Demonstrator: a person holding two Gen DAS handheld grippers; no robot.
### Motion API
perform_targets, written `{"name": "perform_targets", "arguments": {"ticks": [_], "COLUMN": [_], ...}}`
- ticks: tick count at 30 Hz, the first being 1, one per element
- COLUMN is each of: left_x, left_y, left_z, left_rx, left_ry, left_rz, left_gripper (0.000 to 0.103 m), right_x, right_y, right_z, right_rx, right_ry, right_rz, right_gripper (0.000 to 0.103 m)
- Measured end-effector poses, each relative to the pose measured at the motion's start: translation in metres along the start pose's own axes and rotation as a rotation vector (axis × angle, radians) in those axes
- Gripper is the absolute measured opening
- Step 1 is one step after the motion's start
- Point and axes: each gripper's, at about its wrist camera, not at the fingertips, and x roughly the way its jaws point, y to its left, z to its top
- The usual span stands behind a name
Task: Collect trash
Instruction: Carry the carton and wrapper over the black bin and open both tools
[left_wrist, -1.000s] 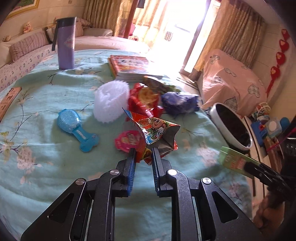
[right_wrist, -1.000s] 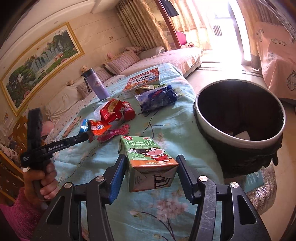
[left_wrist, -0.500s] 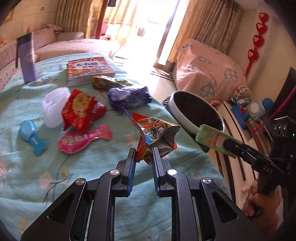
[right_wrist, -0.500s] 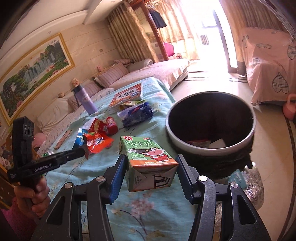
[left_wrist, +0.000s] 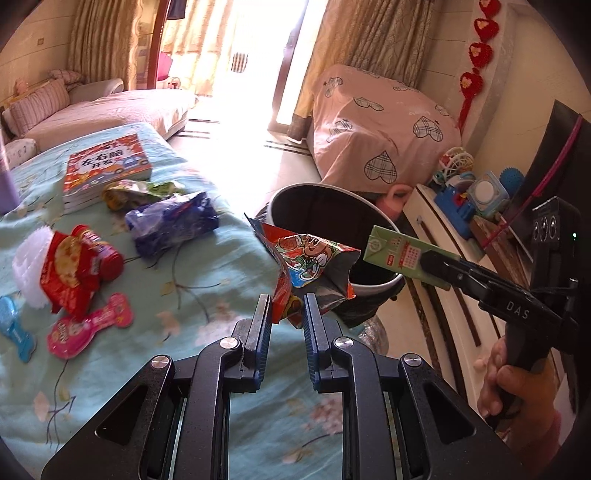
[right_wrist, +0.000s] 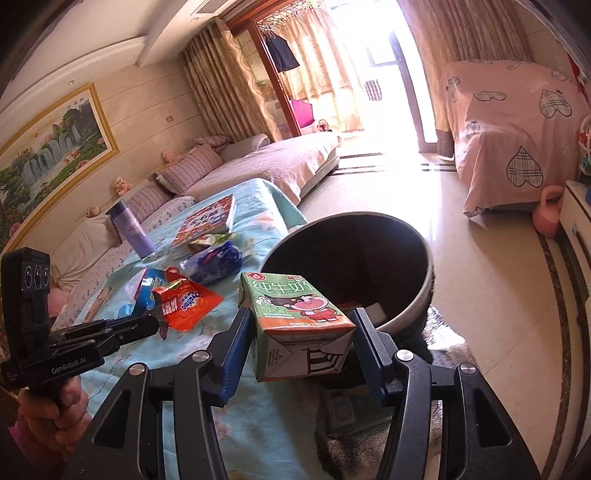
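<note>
- Left gripper (left_wrist: 286, 314): nearly closed, pinching the snack wrapper (left_wrist: 308, 258).
- Right gripper (right_wrist: 301, 332): half open, clamping the milk carton (right_wrist: 295, 325).
- Trash bin (right_wrist: 424, 295) just ahead of both.

Both grippers are held out, angled downward. The left gripper (left_wrist: 286, 314) has its jaws nearly together, pinching a wrapper (left_wrist: 310, 258). The right gripper (right_wrist: 301, 334) has its jaws about half apart, clamped on a carton (right_wrist: 299, 317). A hand (left_wrist: 517, 384) grips the right handle at far right.
</note>
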Motion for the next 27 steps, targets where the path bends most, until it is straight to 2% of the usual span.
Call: {"name": "perform_targets", "arguments": {"ticks": [15,27], "left_x": [0.052,0.083], "left_y": [-0.031,-0.036], "left_z": [0.032,0.042], "left_rx": [0.062,0.069], "left_ry": [0.059,0.105], "left_rz": [-0.013,0.001], "left_gripper": [0.016,0.019], "right_x": [0.031,0.054], "right_y": [-0.036,-0.053], "right_z": [0.031,0.044], "right_rx": [0.002,-0.003], "right_ry": [0.040,0.080], "right_rz": [-0.059,-0.077], "right_gripper": [0.055,0.053]}}
